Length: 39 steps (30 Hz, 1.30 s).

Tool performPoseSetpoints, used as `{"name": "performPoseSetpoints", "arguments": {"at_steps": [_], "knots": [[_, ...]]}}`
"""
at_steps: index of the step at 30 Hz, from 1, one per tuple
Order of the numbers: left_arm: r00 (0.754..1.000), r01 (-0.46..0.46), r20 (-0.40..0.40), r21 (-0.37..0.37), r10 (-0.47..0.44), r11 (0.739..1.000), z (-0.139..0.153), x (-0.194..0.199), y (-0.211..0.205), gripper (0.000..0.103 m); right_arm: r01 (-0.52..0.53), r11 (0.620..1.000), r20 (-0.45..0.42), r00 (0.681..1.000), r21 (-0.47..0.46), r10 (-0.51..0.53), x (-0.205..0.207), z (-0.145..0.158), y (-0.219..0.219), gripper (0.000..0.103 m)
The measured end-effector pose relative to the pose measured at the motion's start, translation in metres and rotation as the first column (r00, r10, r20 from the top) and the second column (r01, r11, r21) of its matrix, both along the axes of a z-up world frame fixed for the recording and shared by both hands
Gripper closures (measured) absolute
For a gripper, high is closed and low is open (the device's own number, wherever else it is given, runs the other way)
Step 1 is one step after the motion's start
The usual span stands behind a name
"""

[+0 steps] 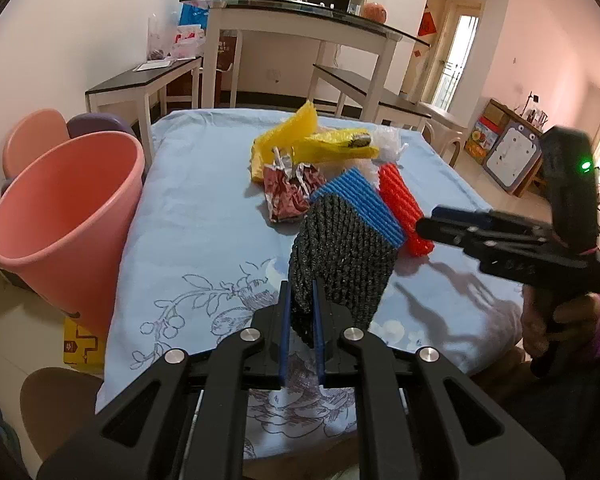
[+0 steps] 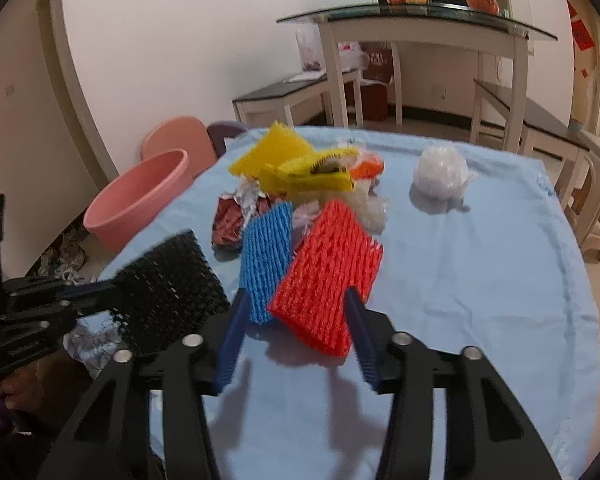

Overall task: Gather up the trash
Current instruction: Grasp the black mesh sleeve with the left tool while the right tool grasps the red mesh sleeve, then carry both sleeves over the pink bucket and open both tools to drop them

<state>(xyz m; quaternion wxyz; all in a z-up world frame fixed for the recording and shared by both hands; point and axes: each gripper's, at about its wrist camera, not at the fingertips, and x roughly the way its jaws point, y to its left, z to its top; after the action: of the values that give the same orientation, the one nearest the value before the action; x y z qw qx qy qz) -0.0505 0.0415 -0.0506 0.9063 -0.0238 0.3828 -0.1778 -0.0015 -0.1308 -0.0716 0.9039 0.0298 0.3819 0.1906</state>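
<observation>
Black foam net point(image 1: 340, 264) pinched in fingers point(image 1: 286, 332), no legible writing

Blue tablecloth point(image 1: 204, 184), white glass-topped table point(image 1: 300, 28) behind it, benches point(image 1: 140, 84) either side of that table, drawing board point(image 1: 510, 156) right of the tablecloth, yellow box point(image 1: 78, 346) left below

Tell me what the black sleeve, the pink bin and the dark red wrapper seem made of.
Black sleeve: foam mesh, matte, going by its open netted weave.
Pink bin: probably moulded plastic, smooth with a soft sheen.
Dark red wrapper: likely foil-lined film, crinkled, with a silvery inside showing.
</observation>
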Motion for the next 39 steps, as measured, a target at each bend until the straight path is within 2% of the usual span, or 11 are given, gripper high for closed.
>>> {"name": "performPoseSetpoints", "arguments": {"at_steps": [1,5,6,15,22,26,32,39], "knots": [[1.0,-0.002,0.003,-0.002,0.002,1.0,0.0,0.0,0.0,0.093,0.008,1.0,-0.017,1.0,0.001,-0.008,0.002,-0.003,-0.001,0.065],[1.0,-0.007,0.017,-0.012,0.007,1.0,0.003,0.0,0.002,0.093,0.037,0.999,-0.076,0.997,0.013,-0.035,0.008,-0.011,-0.01,0.09],[1.0,-0.007,0.019,-0.013,0.008,1.0,0.003,-0.001,0.002,0.093,0.04,0.999,-0.081,0.996,0.019,-0.038,0.008,-0.012,-0.013,0.092],[0.997,-0.034,0.061,-0.024,0.036,0.999,0.01,-0.001,0.008,0.093,0.064,0.998,0.02,0.998,0.013,-0.064,-0.003,0.01,-0.022,0.094],[0.984,-0.131,0.113,-0.041,0.135,0.99,0.022,0.002,0.027,0.093,0.005,1.0,0.117,0.993,0.024,-0.008,0.0,0.041,-0.005,0.094],[0.962,-0.228,0.143,-0.052,0.233,0.972,0.029,0.001,0.048,0.093,-0.074,0.997,0.151,0.986,0.022,0.069,0.011,0.056,0.021,0.094],[0.89,-0.409,0.192,-0.064,0.413,0.91,0.041,0.0,0.091,0.093,-0.215,0.976,0.169,0.963,0.024,0.208,0.032,0.069,0.079,0.094],[0.819,-0.532,0.228,-0.04,0.526,0.846,0.05,0.005,0.126,0.093,-0.353,0.931,0.142,0.93,0.089,0.339,0.065,0.076,0.152,0.094]]}}
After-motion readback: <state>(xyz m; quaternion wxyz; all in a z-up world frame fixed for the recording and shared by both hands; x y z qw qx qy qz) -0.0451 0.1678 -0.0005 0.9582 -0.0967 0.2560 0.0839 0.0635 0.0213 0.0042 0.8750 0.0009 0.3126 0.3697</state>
